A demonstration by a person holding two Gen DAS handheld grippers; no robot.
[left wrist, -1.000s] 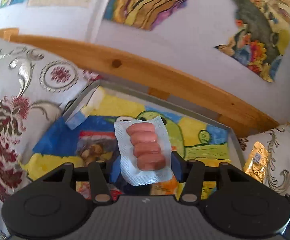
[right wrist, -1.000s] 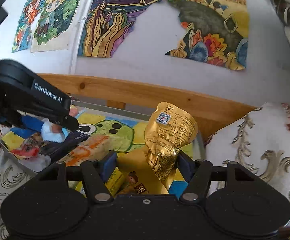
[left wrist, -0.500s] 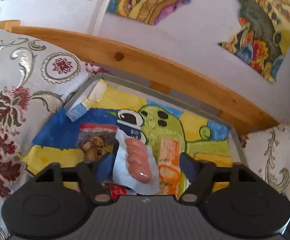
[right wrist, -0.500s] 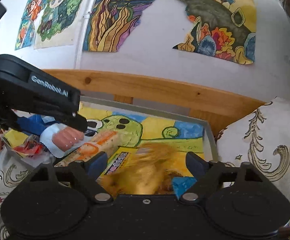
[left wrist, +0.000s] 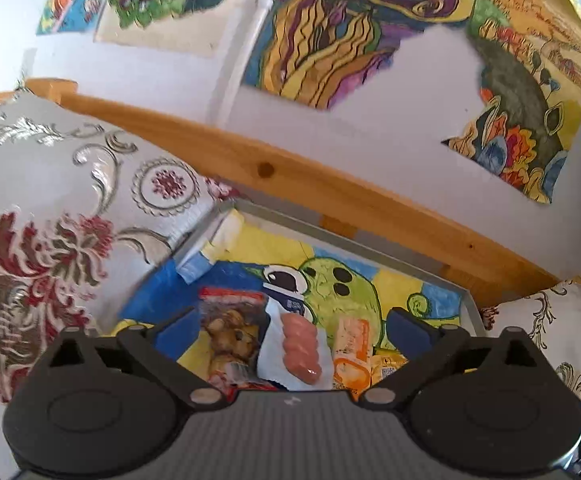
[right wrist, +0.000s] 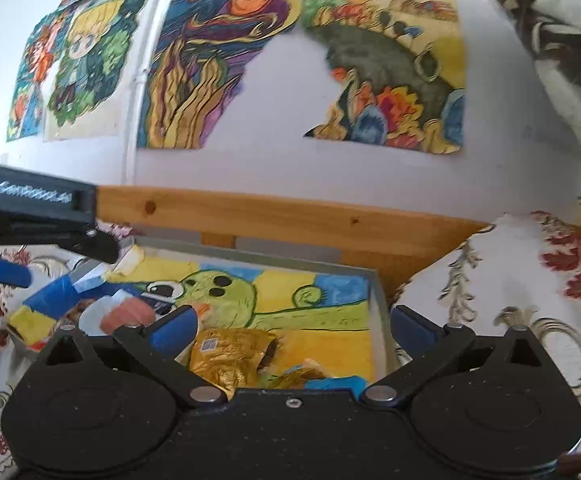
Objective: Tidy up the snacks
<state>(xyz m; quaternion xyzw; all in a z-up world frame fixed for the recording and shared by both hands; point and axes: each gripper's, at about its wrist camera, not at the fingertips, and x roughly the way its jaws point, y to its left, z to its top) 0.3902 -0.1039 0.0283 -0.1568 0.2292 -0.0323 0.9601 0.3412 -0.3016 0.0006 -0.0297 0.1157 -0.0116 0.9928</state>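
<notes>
A grey tray [left wrist: 332,232] lined with a green cartoon drawing holds the snacks. In the left wrist view a white pack of pink sausages [left wrist: 300,348] lies in it, between a red-topped snack pack [left wrist: 230,332] and an orange pack [left wrist: 350,346]. My left gripper [left wrist: 290,330] hovers open above them, holding nothing. In the right wrist view a crumpled gold foil packet [right wrist: 230,354] lies near the front of the tray [right wrist: 378,308]. Over it my right gripper [right wrist: 292,322] is open and empty. The sausage pack [right wrist: 124,314] and the left gripper's body [right wrist: 34,208] show at the left.
Floral patterned cushions flank the tray on the left [left wrist: 50,208] and on the right [right wrist: 510,280]. A wooden rail [left wrist: 330,188] runs behind the tray, below a white wall with colourful drawings [right wrist: 210,60].
Both grippers opened. The sausage pack dropped from the left gripper into the tray, the gold packet from the right. Both grippers have since drawn back and up.
</notes>
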